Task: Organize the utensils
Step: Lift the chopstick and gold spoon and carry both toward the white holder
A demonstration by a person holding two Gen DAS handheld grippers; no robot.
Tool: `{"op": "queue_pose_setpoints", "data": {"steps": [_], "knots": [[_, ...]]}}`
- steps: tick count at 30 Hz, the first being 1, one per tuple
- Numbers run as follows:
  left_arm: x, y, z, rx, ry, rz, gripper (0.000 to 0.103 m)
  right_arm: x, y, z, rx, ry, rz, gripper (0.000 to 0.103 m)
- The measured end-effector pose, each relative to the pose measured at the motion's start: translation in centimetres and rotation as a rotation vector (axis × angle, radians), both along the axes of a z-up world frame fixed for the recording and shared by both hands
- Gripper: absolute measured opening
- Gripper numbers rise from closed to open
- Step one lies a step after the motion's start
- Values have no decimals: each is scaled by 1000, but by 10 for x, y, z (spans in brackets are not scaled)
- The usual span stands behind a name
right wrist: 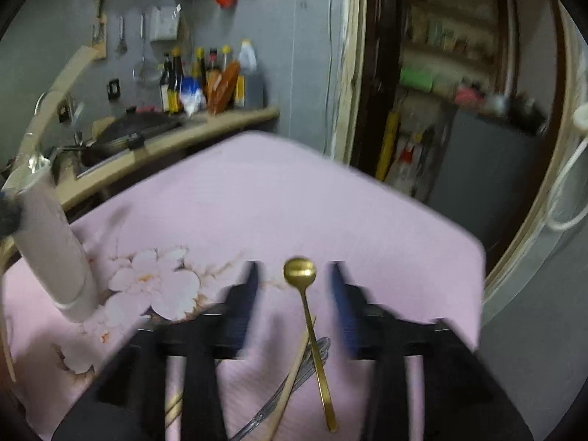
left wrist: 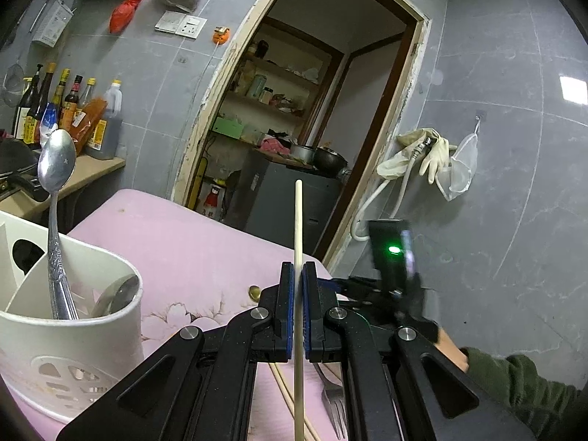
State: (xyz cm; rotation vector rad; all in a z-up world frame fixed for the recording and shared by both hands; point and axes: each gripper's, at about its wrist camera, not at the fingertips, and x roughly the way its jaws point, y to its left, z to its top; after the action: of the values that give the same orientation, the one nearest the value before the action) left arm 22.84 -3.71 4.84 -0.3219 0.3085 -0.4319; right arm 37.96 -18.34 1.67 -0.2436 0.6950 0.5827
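The left hand-held gripper (left wrist: pixel 298 296) pinches a chopstick (left wrist: pixel 298 228) upright for the holder (left wrist: pixel 70 334); the right hand-held gripper (right wrist: pixel 294 294) straddles the gold spoon (right wrist: pixel 310 325), spread wide.

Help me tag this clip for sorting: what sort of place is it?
Most likely a home kitchen: sauce bottles on a counter, a wok beside them, and a pantry through the doorway. Utensils lie on a pink-clothed table.

A table draped in a pink floral cloth (right wrist: pixel 279 198) carries a white holder (left wrist: pixel 70 334) at its left, a gold spoon (right wrist: pixel 312 327), a fork (left wrist: pixel 332 400) and loose chopsticks (left wrist: pixel 284 389) lying close together on the fabric.
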Motion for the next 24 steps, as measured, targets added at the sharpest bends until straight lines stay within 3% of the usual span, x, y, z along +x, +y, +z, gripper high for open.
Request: {"op": "queue_pose_setpoints", "data": {"steps": [8,11,15,19,24], "knots": [[8,5,-1,-10,34,-7,2,54,23,-39,-140,170,66,45],[8,5,-2,-9,37,-9,2,60,24,-41,-132,193,82,44],[8,6,-1,-11,37,-13,2,58,16,-40,-105,196,71,25],[4,7,1,-22,15,-12,2,42,16,-30,-90,131,61,25],[-1,13,7,-46,-18,-9,2,-9,7,6,11,-52,31,25]]}}
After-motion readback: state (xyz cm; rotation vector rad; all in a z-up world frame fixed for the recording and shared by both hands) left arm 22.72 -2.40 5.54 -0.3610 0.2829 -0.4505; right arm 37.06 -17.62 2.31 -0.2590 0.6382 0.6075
